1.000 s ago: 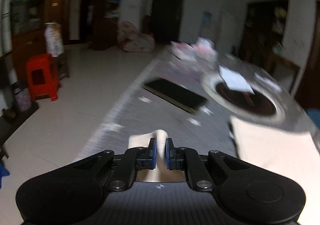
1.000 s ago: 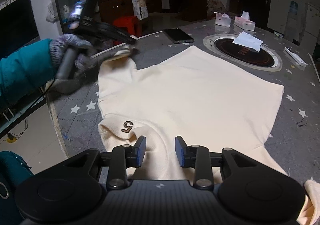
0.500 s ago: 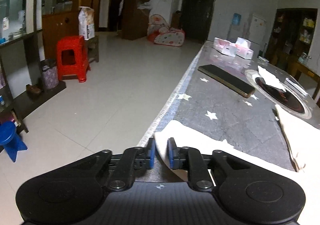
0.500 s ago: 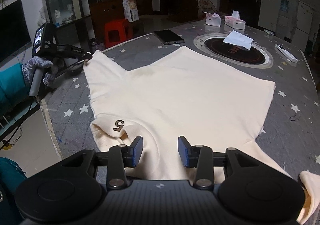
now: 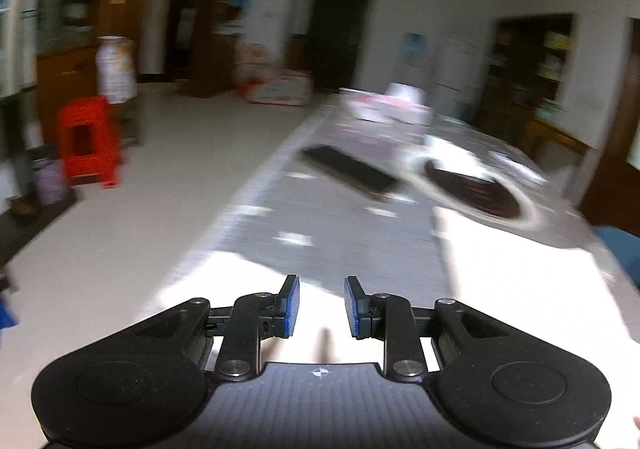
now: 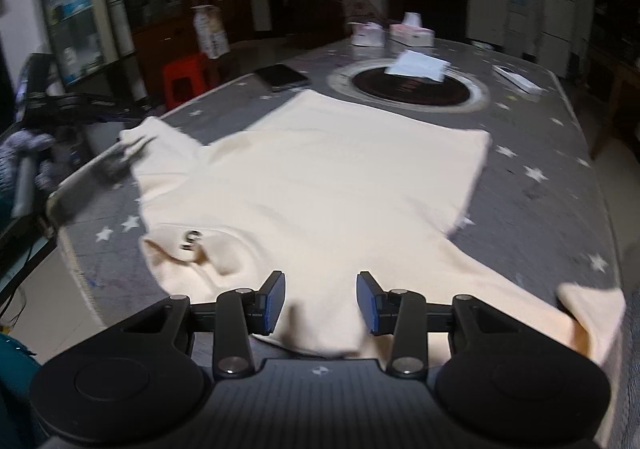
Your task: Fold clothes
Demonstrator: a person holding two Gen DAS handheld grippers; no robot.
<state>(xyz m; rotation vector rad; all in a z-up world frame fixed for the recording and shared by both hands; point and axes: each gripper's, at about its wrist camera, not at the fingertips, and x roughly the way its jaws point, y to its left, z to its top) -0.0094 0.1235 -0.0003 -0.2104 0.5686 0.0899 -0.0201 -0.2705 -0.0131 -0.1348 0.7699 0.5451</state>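
Observation:
A cream T-shirt [image 6: 320,185] lies spread flat on the grey star-patterned table [image 6: 540,169], with a dark "5" mark [image 6: 191,240] near its collar. My right gripper [image 6: 321,299] is open and empty, just above the shirt's near edge. My left gripper [image 5: 318,305] is open and empty over the shirt's left sleeve [image 5: 240,277]; this view is motion-blurred. From the right wrist view the left gripper [image 6: 120,157] shows at the sleeve tip [image 6: 156,137].
A black phone [image 6: 282,76] lies beyond the shirt. A round dark hotplate [image 6: 408,89] with a white paper on it sits mid-table, with tissue boxes [image 6: 412,35] behind. A red stool [image 5: 88,141] stands on the floor left of the table edge.
My left gripper has opened and let go of the sleeve, which now lies flat. My right gripper has opened a little wider. Both views have shifted slightly.

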